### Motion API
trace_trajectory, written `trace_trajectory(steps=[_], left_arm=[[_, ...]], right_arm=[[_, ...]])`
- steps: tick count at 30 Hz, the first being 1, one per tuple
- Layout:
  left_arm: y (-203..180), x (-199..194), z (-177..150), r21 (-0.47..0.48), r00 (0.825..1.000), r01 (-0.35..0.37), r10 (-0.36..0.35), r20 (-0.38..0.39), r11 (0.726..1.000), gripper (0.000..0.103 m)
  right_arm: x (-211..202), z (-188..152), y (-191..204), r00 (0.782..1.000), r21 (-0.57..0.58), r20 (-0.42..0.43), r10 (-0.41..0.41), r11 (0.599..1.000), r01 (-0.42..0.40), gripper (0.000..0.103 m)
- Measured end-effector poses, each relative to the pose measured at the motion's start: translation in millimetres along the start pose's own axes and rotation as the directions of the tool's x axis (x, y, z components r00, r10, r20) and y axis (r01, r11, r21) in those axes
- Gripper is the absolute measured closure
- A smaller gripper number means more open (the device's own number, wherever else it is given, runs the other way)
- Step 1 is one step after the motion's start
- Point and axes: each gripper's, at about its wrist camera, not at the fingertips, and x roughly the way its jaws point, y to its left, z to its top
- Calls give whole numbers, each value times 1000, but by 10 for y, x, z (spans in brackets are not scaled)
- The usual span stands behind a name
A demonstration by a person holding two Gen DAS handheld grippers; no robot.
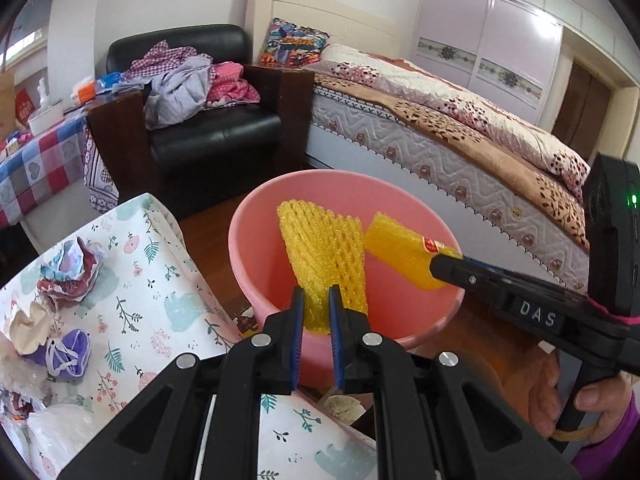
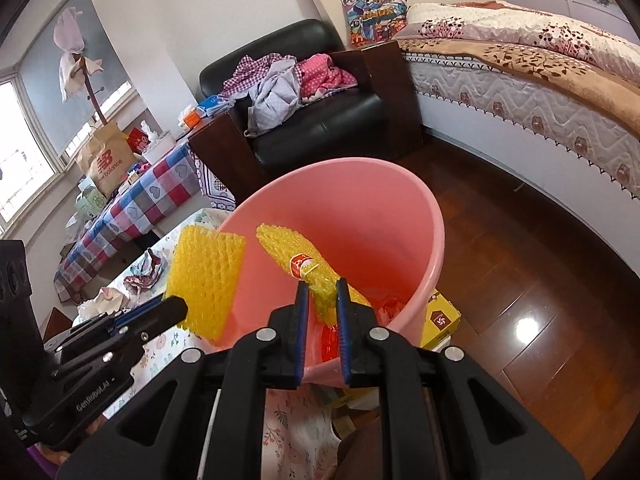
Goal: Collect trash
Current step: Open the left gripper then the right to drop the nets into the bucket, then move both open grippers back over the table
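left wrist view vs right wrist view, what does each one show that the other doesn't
Only the left wrist view shows the purple face mask on the floral tablecloth, the lilac wardrobe doors, and the person's hand gripping the right handle.

Only the right wrist view shows the window, the coat stand, the New Balance paper bag, a yellow box beside the bucket, and red trash in the bucket's bottom.

Both show the pink bucket, each hand-held gripper shut on a yellow foam net, the black armchair piled with clothes, and the bed.
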Motion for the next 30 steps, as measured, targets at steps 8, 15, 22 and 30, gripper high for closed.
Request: trace_trajectory(steps=[8,15,22,30], left_arm=[[73,-43,40,-28,1000,7,-7,3,1000,76],[112,-217,105,-49,999,12,-9,42,999,67],[241,-486,108,-101,996,-3,12,90,995,62],[485,-822,-104,-166,992,-58,76,105,984,58]], right_arm=[[6,6,-15,1000,9,-5,-20,1000,20,87],[-42,15,19,1000,-1,13,-25,1000,25,71],[-159,2,167,999,-34,32,-5,999,7,71],[-218,-104,501,997,-95,33,65,994,-61,64]])
